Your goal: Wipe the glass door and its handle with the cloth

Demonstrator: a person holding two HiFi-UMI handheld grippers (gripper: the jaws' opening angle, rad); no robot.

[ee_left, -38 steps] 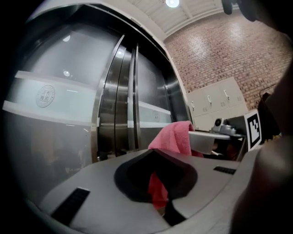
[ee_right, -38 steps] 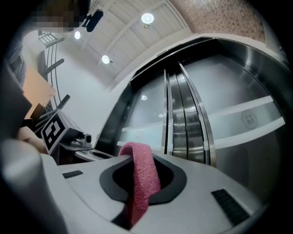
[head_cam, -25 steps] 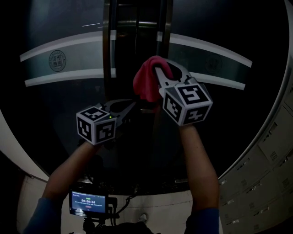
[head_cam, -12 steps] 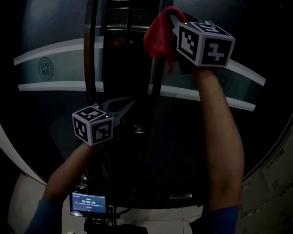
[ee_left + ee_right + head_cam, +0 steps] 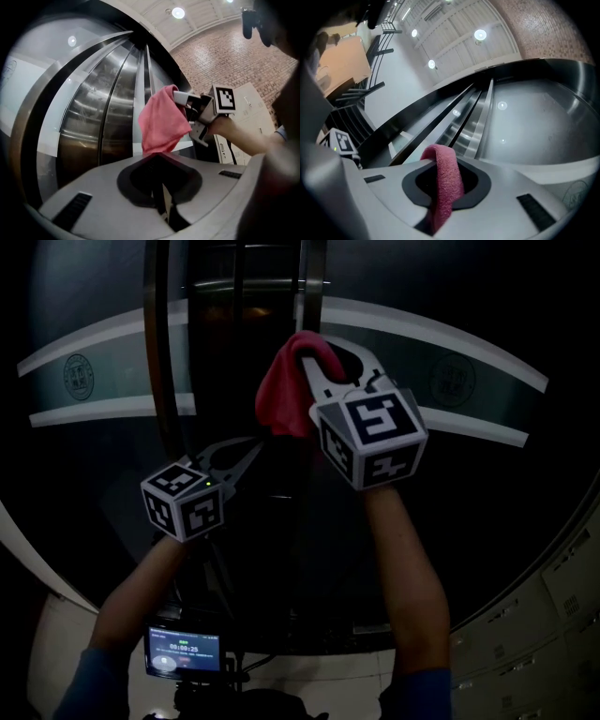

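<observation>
A pink cloth (image 5: 279, 396) hangs from my right gripper (image 5: 306, 349), which is shut on it and holds it against the dark glass door (image 5: 450, 474) next to the vertical metal handle bar (image 5: 313, 277). In the right gripper view the cloth (image 5: 444, 180) drapes over the closed jaws, with the steel door frame (image 5: 480, 122) beyond. My left gripper (image 5: 254, 449) hovers lower left of the cloth, shut and holding nothing. From the left gripper view the cloth (image 5: 161, 123) and the right gripper (image 5: 185, 105) sit just ahead, beside the steel frame (image 5: 110, 108).
White frosted bands (image 5: 103, 409) cross the glass. A second vertical bar (image 5: 154, 343) stands to the left. A small lit screen (image 5: 183, 652) is mounted below my arms. Lockers (image 5: 553, 606) line the right side, and a brick wall (image 5: 225, 51) rises behind.
The right gripper swept the cloth up and to the right along the door, then came back down and left. The left gripper stayed about where it was.
</observation>
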